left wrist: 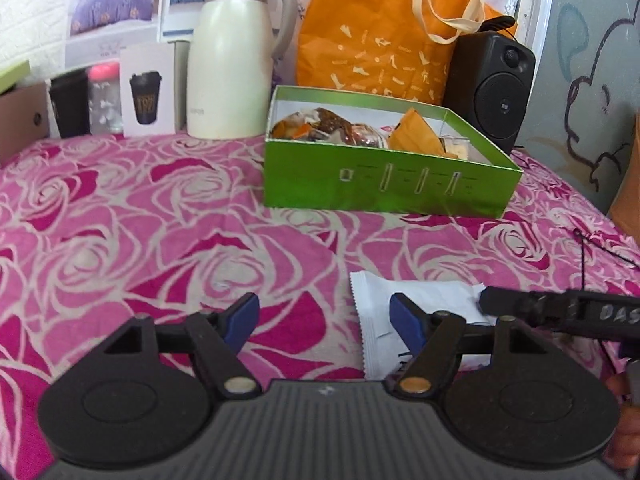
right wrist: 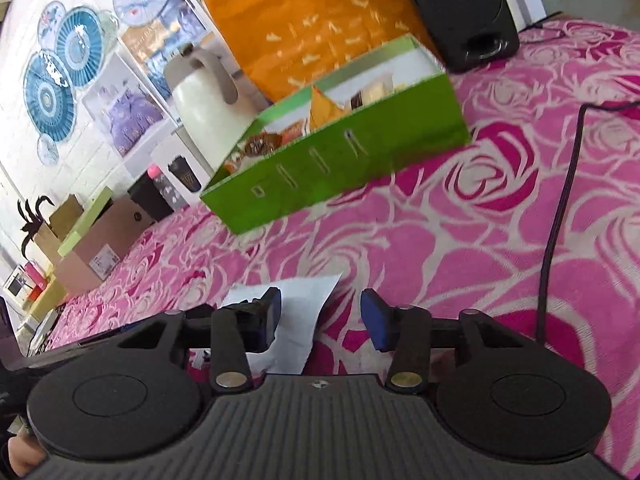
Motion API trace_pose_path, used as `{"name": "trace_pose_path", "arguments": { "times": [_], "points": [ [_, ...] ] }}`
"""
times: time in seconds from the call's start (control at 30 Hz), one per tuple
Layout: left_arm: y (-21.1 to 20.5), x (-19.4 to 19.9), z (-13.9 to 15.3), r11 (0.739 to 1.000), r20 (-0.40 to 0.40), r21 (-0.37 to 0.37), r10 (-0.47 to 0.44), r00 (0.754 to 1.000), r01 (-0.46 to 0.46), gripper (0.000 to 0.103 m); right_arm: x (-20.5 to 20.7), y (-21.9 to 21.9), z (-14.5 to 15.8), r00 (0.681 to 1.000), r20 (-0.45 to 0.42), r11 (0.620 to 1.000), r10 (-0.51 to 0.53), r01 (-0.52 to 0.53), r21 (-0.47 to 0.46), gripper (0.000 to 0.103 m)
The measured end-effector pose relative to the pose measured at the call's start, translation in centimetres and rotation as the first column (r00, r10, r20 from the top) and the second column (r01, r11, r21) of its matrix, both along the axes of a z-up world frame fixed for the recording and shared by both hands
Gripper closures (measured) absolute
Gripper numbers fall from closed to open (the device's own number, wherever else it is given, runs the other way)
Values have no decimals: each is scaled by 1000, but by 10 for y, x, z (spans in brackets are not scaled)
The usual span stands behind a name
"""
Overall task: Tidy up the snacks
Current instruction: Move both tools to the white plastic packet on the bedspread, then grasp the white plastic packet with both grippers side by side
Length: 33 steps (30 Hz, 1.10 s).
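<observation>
In the left wrist view the left gripper (left wrist: 324, 322) hangs low over a pink rose cloth (left wrist: 140, 220), its jaws well apart and holding nothing. A white packet (left wrist: 424, 300) lies flat on the cloth under the right-hand blue pad; whether the pad touches it cannot be told. A black finger of the right gripper (left wrist: 560, 310) reaches in from the right edge to the packet's far corner. Further back a green box (left wrist: 384, 188) of wrapped snacks (left wrist: 332, 128) stands on the cloth, with a cream jug (left wrist: 232, 76), an orange bag (left wrist: 376, 36) and a black speaker (left wrist: 492, 92) behind it. In the right wrist view the right gripper (right wrist: 320, 314) is tilted, its jaws parted with nothing pinched; the packet (right wrist: 300, 312) lies below them, beside the left-hand pad and partly hidden by it. The box (right wrist: 340, 160) sits beyond, apart from the packet, and a black cable (right wrist: 560, 208) runs over the cloth (right wrist: 500, 240) at right.
</observation>
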State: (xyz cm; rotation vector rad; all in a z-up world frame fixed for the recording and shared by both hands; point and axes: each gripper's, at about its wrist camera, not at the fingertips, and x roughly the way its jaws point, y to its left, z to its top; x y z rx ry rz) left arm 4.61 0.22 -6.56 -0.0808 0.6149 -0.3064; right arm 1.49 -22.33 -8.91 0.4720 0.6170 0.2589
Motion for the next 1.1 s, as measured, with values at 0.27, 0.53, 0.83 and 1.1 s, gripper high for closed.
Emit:
{"name": "trace_pose_path", "arguments": {
  "times": [0.27,0.53,0.83,1.1],
  "points": [
    [-13,-1,-8,979,-63,-126,-168,984,159,40,1,0,-6,999,-4,996,40,-39,76,33],
    [-6,4,-12,948,-94,-266,-208,974,176,66,-2,-9,-11,1000,-10,990,24,-22,142,54],
    [-5,-13,11,961,-11,-202,-194,981,188,70,-10,2,10,997,71,996,38,-44,78,64],
    [-3,-22,29,967,45,-168,-186,982,191,70,-14,10,29,989,137,997,64,-69,31,65]
  ]
}}
